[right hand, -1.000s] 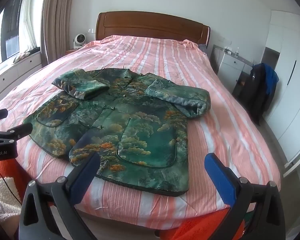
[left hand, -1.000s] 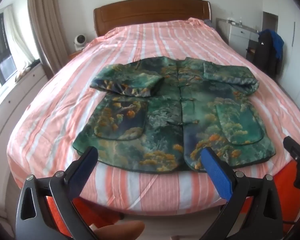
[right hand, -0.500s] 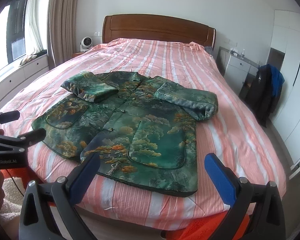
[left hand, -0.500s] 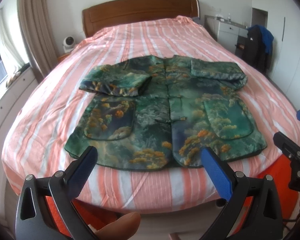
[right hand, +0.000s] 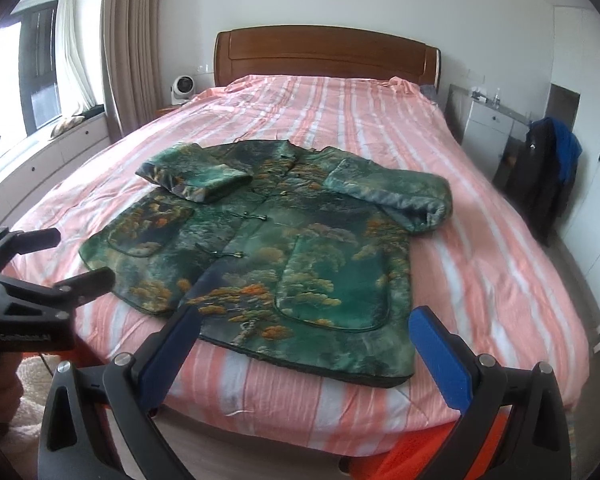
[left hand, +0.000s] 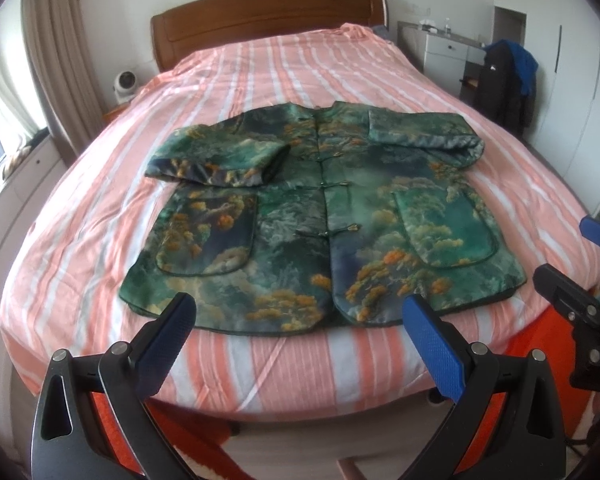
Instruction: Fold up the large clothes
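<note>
Nearest to us, the left gripper (left hand: 300, 320) and the right gripper (right hand: 308, 332) hang short of the foot of the bed (left hand: 80, 216), fingers spread wide and holding nothing. Just beyond lies the green jacket (left hand: 320, 216), front up and buttoned on the striped cover, its hem (left hand: 268, 332) closest to us. We judge the next step to be lifting that hem, so we want one gripper at each bottom corner, biting both layers together. Farther up, the left sleeve (left hand: 216, 160) and the right sleeve (left hand: 424, 136) are already folded across the chest; we should carry the hem up level toward the collar (left hand: 324, 110) so the bulky sleeves stay tucked. The padded cloth will likely resist a sharp crease. The headboard (left hand: 268, 12) stands beyond.
</note>
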{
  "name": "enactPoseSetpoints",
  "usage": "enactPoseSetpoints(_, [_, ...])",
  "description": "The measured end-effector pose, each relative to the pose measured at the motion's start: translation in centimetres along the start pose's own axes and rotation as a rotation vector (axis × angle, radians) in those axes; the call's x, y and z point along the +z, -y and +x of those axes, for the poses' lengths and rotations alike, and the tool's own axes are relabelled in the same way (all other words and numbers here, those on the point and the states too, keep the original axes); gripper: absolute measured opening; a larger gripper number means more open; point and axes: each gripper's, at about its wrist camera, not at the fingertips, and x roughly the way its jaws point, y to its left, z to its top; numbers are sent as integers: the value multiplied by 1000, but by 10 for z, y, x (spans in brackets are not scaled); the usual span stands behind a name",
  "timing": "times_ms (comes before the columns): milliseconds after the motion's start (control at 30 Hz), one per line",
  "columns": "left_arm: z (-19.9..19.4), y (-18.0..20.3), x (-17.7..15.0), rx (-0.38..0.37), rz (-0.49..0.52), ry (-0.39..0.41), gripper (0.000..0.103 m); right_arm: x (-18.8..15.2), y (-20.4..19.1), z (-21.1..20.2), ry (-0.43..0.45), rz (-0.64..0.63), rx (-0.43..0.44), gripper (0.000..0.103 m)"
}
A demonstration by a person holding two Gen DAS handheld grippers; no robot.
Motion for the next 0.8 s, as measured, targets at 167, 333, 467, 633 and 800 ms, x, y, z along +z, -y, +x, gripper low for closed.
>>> enactPoseSetpoints(167, [2,-6,0,-2,-19,-13,103,1,-4,-2,3,-10,12,103])
enactPoseSetpoints(333, [-4,-7,1,-14,-28,9,103,4,0,-7,43,22,45,103])
enactPoseSetpoints(467, [-6,-6,1,-20,-26,15,103,7,0,-10,63,28,38,103])
enactPoseSetpoints(633, [-5,-6,1,-20,-28,7,103,5,0,-5,29,15,27,103])
enactPoseSetpoints(800, [-5,-6,2,-16,-25,10,103,5,4,-8,41,7,-37,103])
